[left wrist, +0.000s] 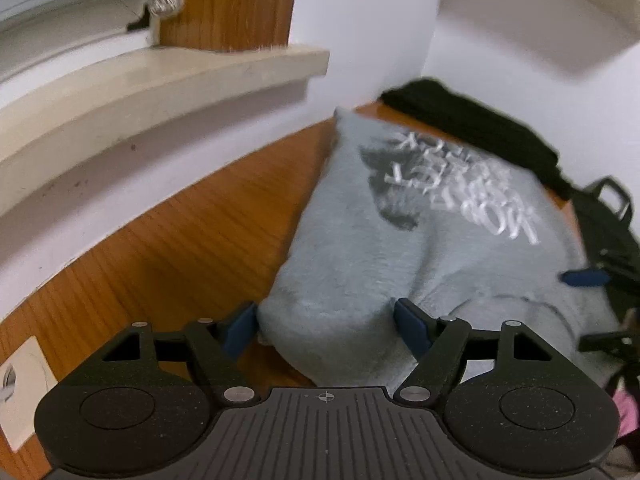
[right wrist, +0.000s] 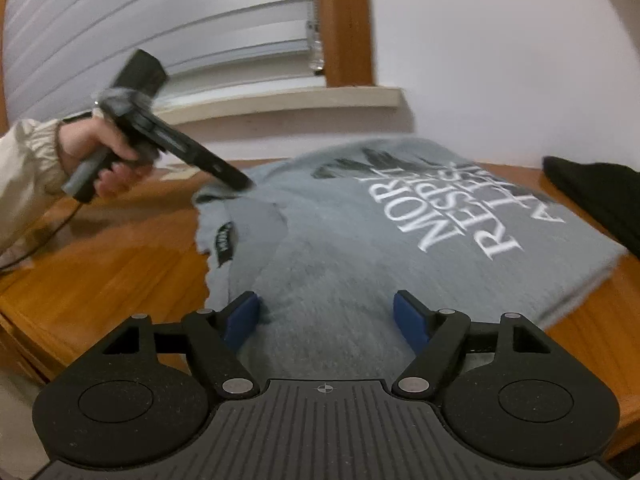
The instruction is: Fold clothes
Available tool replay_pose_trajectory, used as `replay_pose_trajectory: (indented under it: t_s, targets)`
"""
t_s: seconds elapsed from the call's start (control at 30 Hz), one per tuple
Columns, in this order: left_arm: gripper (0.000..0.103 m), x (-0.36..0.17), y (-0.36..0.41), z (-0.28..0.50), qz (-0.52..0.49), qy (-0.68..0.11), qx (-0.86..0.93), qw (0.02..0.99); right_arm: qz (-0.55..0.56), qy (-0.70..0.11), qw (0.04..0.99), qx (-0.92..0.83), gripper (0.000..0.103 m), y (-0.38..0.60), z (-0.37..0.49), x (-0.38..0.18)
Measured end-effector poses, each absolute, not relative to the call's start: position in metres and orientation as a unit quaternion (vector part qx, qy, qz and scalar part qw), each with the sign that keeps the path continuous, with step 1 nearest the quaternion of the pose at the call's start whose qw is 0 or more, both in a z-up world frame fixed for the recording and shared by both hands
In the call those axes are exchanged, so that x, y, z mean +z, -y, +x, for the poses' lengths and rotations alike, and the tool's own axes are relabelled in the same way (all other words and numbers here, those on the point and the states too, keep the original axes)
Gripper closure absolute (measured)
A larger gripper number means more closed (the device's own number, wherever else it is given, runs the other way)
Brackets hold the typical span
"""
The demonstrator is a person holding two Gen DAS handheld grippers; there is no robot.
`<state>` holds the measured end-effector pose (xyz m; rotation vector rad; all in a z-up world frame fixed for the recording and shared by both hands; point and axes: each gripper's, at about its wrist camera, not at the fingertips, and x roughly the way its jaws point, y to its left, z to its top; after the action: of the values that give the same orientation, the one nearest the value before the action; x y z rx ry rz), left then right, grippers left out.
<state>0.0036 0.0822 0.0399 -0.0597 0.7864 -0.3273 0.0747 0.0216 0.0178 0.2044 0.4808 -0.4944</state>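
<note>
Both hand-held two-finger grippers stand with their jaws wide and nothing pinched. Seen from its own camera, the left gripper (left wrist: 326, 326) has its blue pads on either side of a raised corner of the grey fleece sweatshirt with white printed lettering (left wrist: 420, 240), and neither pad looks pressed into the cloth, though blur makes that hard to be sure of. The right gripper (right wrist: 328, 318) hovers low over the near edge of the same garment, its pads apart above the pile.

The sweatshirt lies on the orange-brown wooden tabletop (right wrist: 120, 256), print up, already doubled into a rough rectangle, with its collar and small black label (right wrist: 225, 246) turned toward the left hand (right wrist: 100, 152). A folded black garment (right wrist: 600, 196) sits beyond it against the white wall.

This fleece looks soft, thick and light, likely to sag and bunch rather than hold a crease, and not slippery. Taking it at two corners of one edge, pinching through both layers, should keep the fold from sliding open when lifted.
</note>
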Motion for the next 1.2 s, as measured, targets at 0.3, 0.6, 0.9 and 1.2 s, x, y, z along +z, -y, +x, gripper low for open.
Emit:
replay_pose_trajectory:
  t_s: [0.3, 0.6, 0.9, 1.2]
  targets:
    - [0.022, 0.069, -0.056, 0.026, -0.029, -0.313, -0.192, 0.930, 0.124, -0.228, 0.903, -0.342, 0.029, 0.011, 0.012, 0.018]
    - [0.025, 0.054, 0.016, 0.097, 0.031, -0.255, -0.254, 0.932, 0.130, -0.170, 0.869, -0.447, 0.029, 0.018, -0.039, 0.029]
    - [0.072, 0.019, 0.037, 0.150, 0.104, -0.311, -0.242, 0.913, 0.166, -0.143, 0.890, -0.401, 0.057, 0.032, -0.027, 0.025]
    - [0.072, 0.018, 0.026, 0.122, 0.119, -0.321, -0.203, 0.918, 0.157, -0.202, 0.880, -0.400, 0.051, 0.069, -0.018, 0.017]
